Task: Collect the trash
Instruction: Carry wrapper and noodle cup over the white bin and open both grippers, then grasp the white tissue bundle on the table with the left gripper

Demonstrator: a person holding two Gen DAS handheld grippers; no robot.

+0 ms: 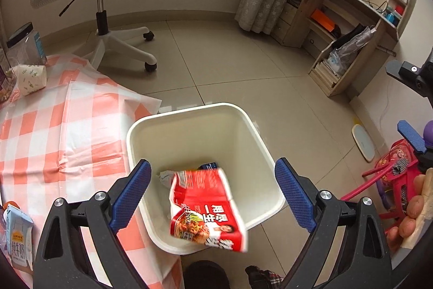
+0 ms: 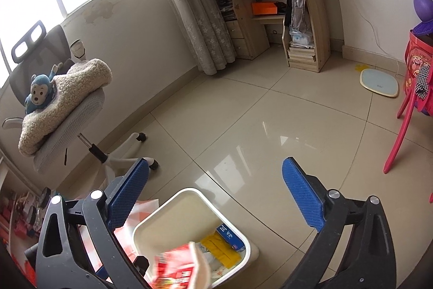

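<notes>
Left hand-held gripper (image 1: 212, 191), left wrist view: jaws wide apart, nothing clamped, blue cross-hatched rubber pads (image 1: 131, 190) either side of the white plastic trash bin (image 1: 254, 142). Red noodle wrapper (image 1: 204, 210) sits blurred over the bin's near rim, touching neither pad, prob. mid-drop into the bin. Bin is rounded-square w/ smooth glossy walls, on the tile floor (image 1: 230, 67) right against the surface's edge, handy for dropping trash straight off the surface. Inside: crumpled white scrap plus a blue box corner (image 1: 209, 165). Surface wears a thin orange-white checked plastic cloth (image 1: 54, 126), creased, overhanging. Still on it: milk carton (image 1: 19, 237) near left, printed paper cup (image 1: 31, 79) lying on its side, clear jar w/ black lid (image 1: 25, 45). Carton & cup look like the next trash. Right edge: the other gripper's blue pad (image 1: 411, 136) and fingers of a hand (image 1: 414, 210).

Right wrist view: right hand-held gripper (image 2: 215, 194) also fully apart, empty, aimed over the bin's far side and bare glossy tile. Wrapper shows blurred at bottom, over the bin mouth; crinkly printed film, light, so it flutters. In the bin: yellow packet (image 2: 220, 249), blue box, white paper. Beyond: mesh office chair (image 2: 67, 110) w/ fleecy blanket & blue plush monkey (image 2: 39, 94), wooden desk (image 2: 305, 18), pink chair leg (image 2: 403, 123).
</notes>
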